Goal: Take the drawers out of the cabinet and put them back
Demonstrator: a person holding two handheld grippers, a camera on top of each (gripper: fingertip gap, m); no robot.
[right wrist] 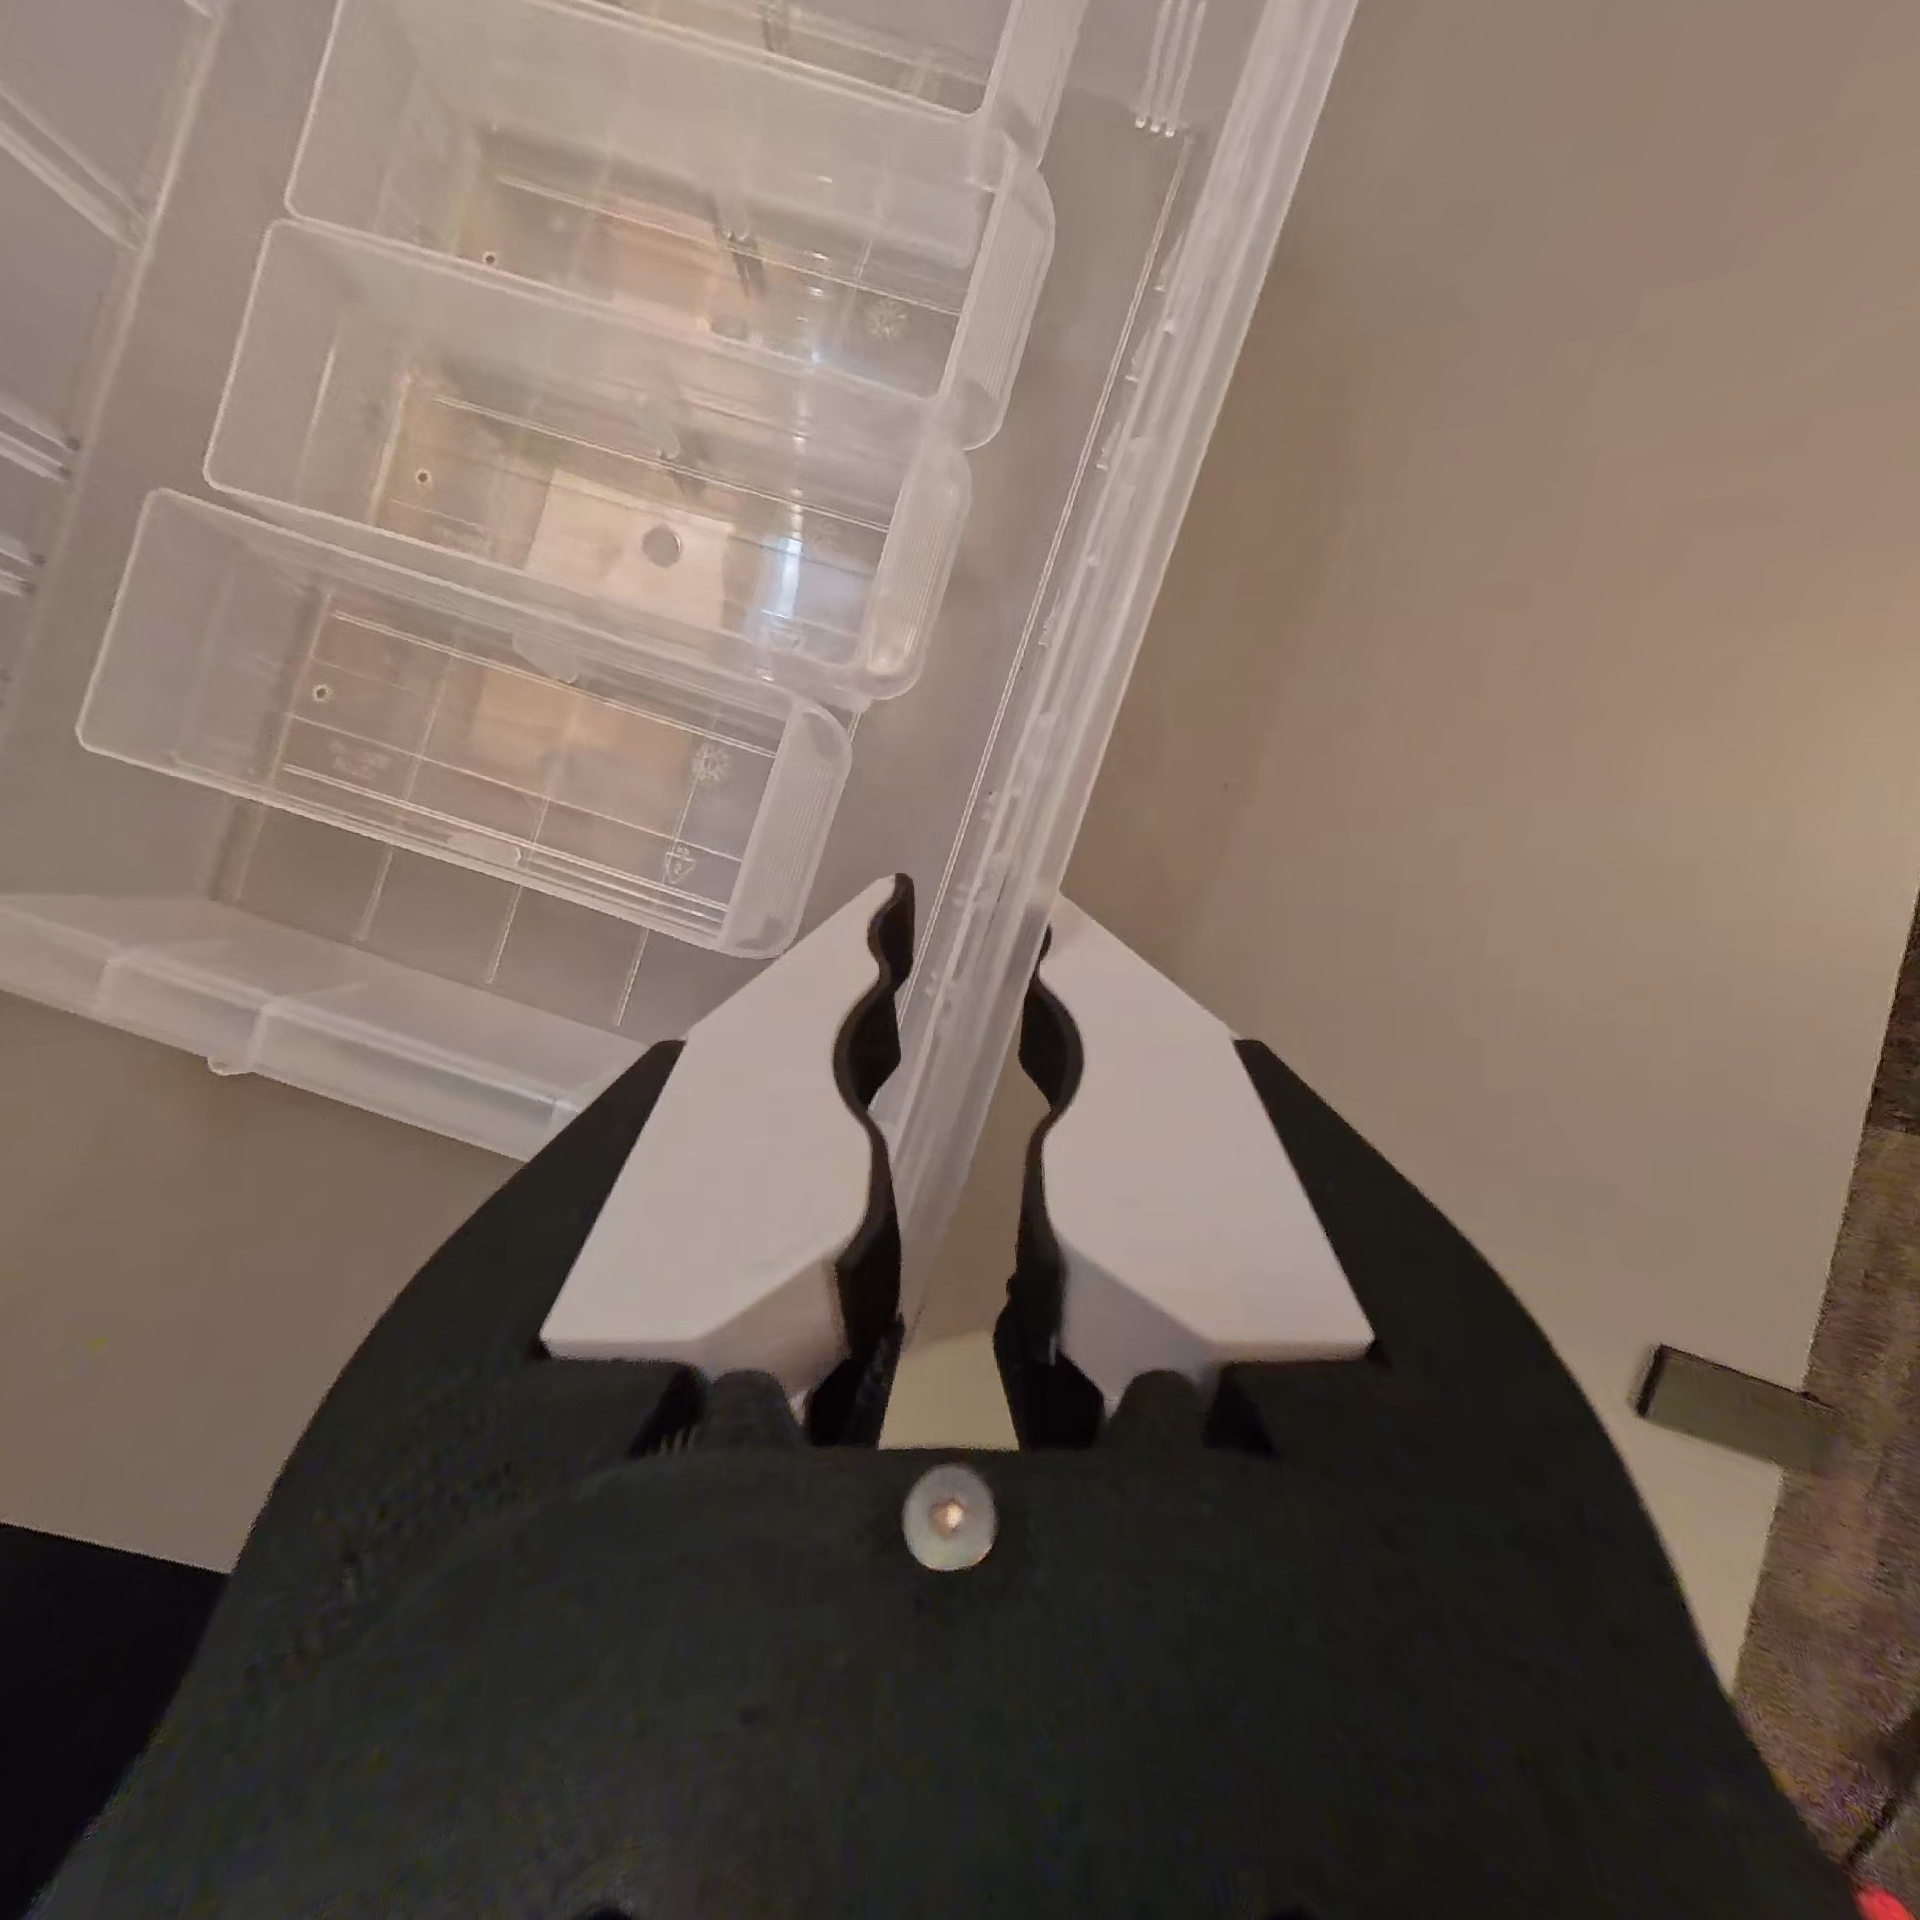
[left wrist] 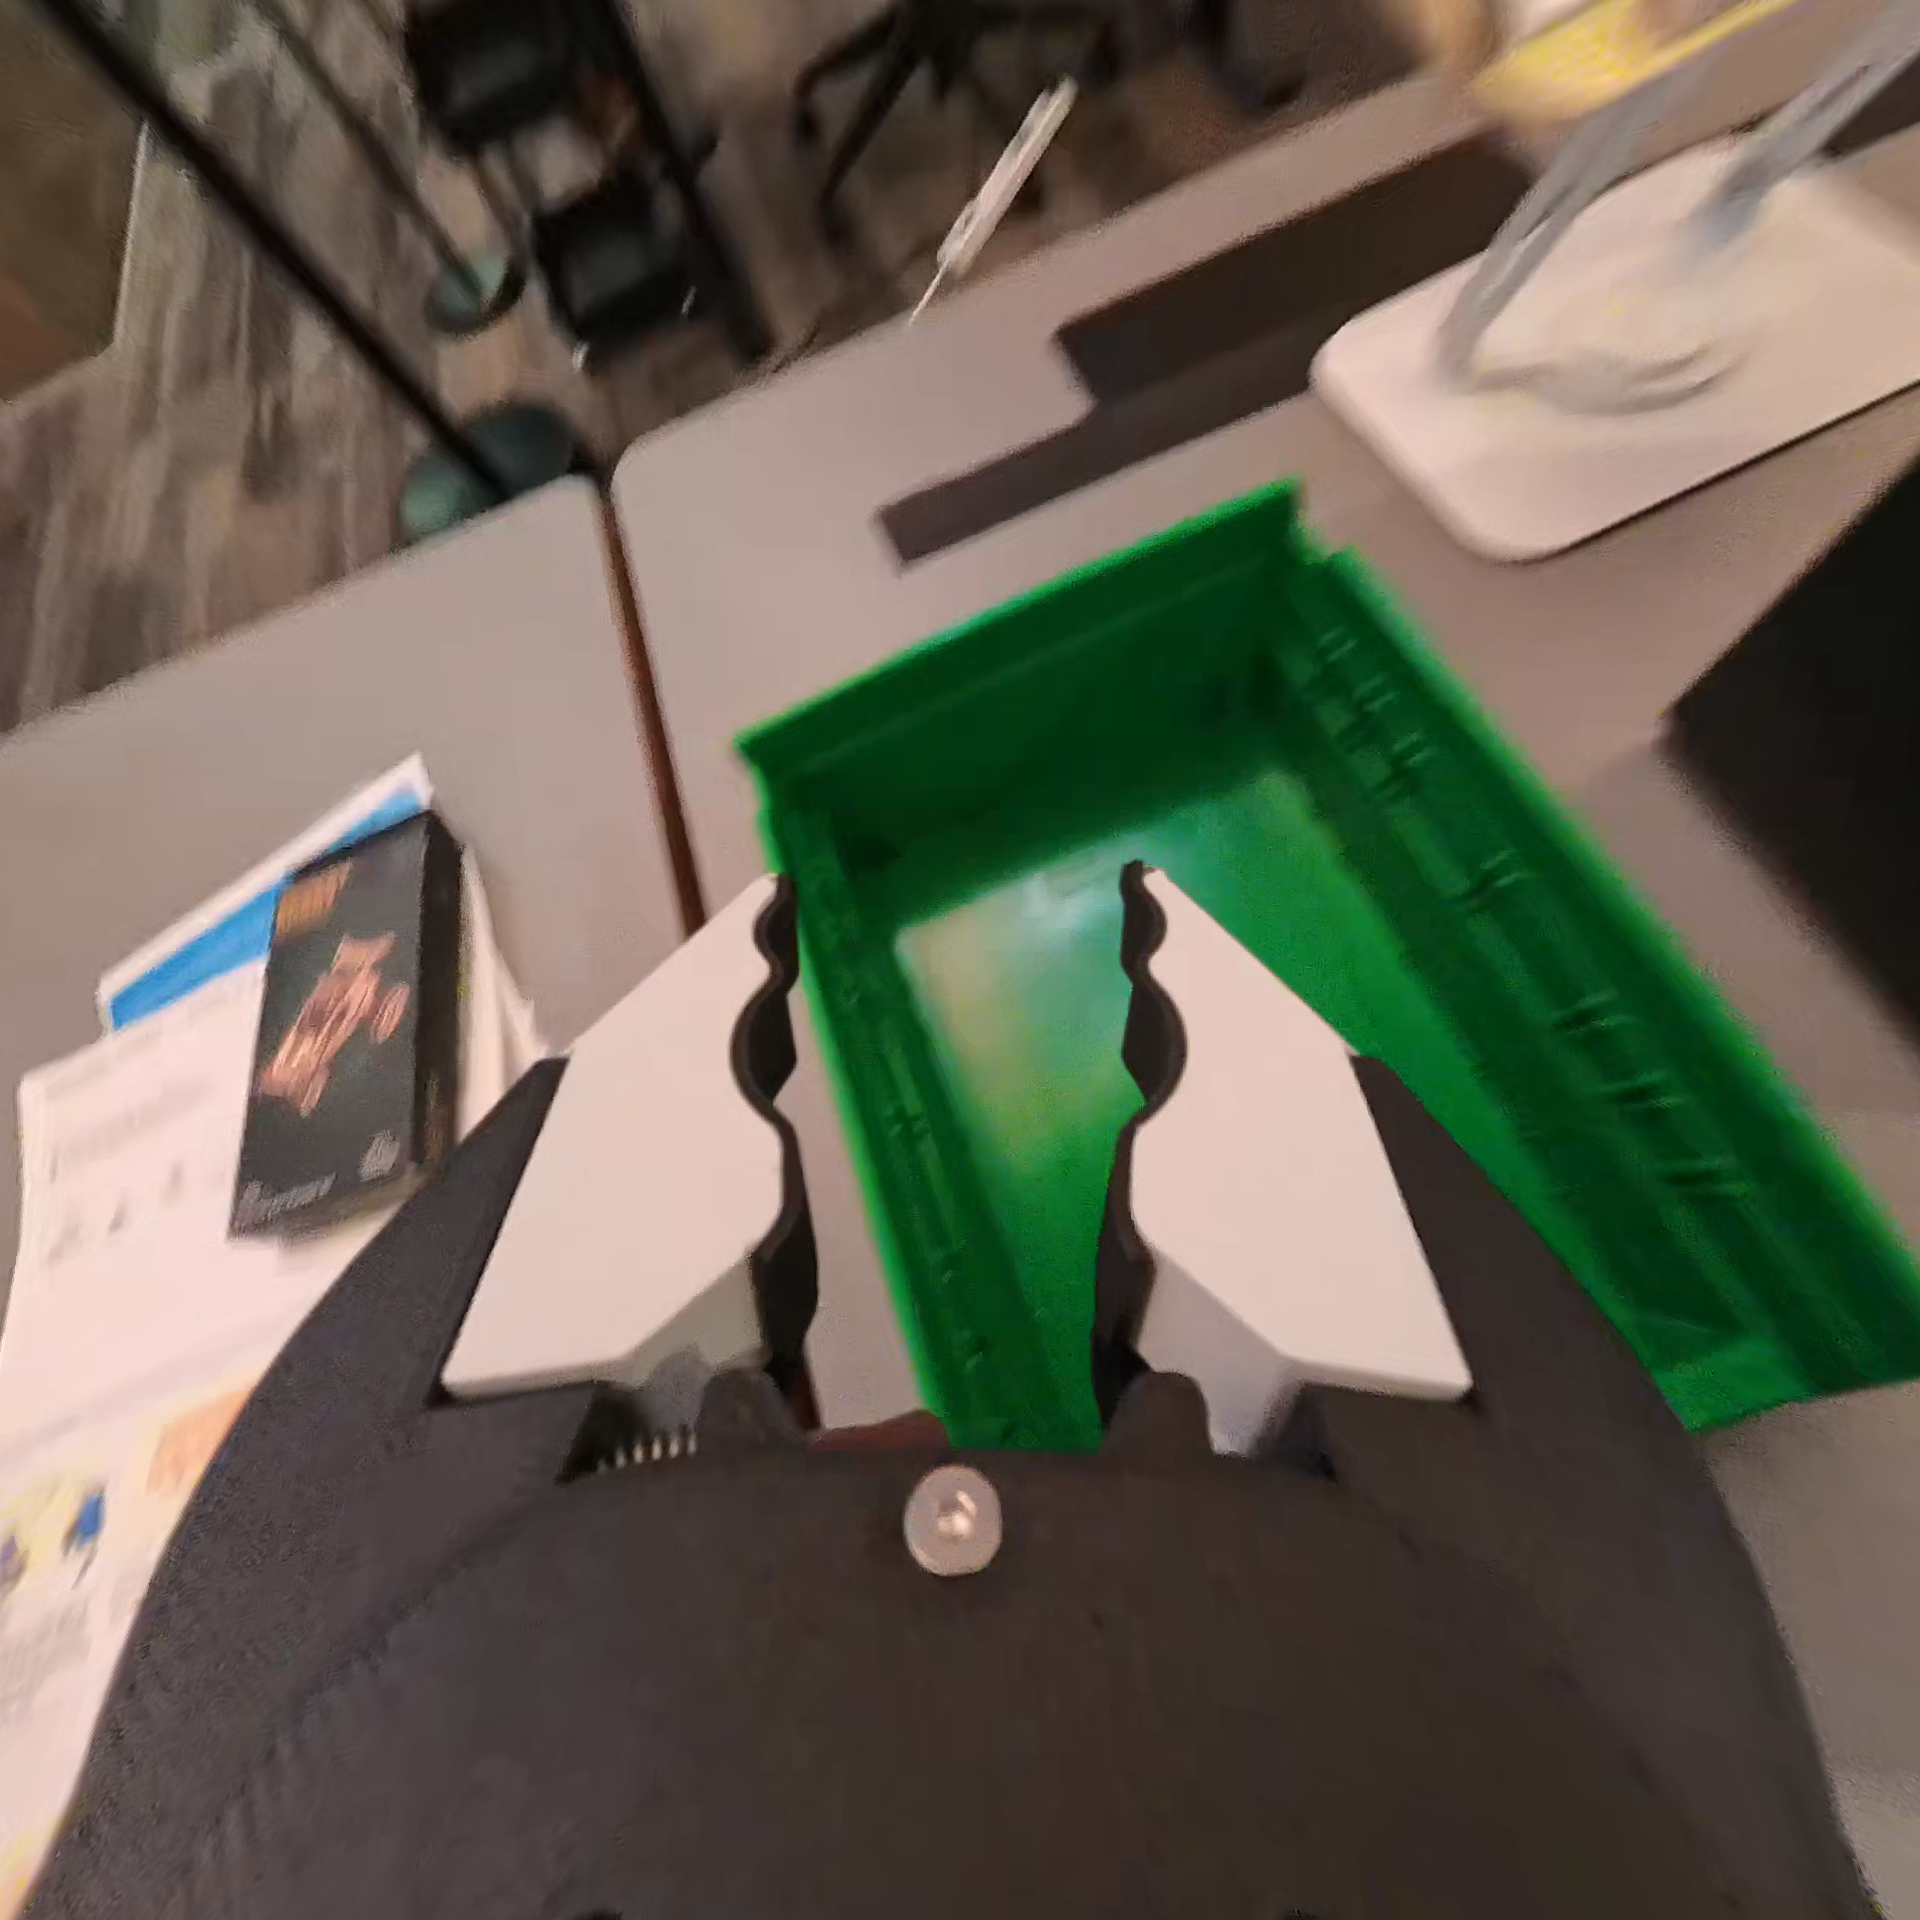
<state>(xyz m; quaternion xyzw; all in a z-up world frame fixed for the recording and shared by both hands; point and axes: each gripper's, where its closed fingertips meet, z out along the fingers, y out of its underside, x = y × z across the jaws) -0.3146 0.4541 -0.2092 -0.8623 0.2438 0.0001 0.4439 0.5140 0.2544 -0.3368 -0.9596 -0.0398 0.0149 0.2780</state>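
- Nearest the left wrist camera: left gripper point(left wrist: 961, 883), jaws parted fairly wide and straddling the left side wall of the green drawer point(left wrist: 1351, 935). No pad visibly presses the wall, so this is no grip yet. View is motion-blurred.
- Left of the drawer: loose papers point(left wrist: 135, 1195) with a small dark box point(left wrist: 343, 1029) lying on them, on the grey table point(left wrist: 364, 665).
- Green drawer sits out of the cabinet on the table, open side up and empty as far as shown.
- Behind it, right: a white stand base point(left wrist: 1621, 416).
- Right wrist view: right gripper point(right wrist: 971, 914) narrowed on the side wall of the clear cabinet point(right wrist: 1049, 790). Left pad looks touching, right pad touching or just beside; I judge it a steadying hold.
- Three clear drawers point(right wrist: 582, 540) sit partly pulled out in the cabinet's right column.
- Step in hand, my reading: taking hold of the green drawer, to lift or to release; cannot tell which.
- To do it well: close squarely on the wall, keep the drawer level, line it up with its slot before pushing, keep the cabinet braced.
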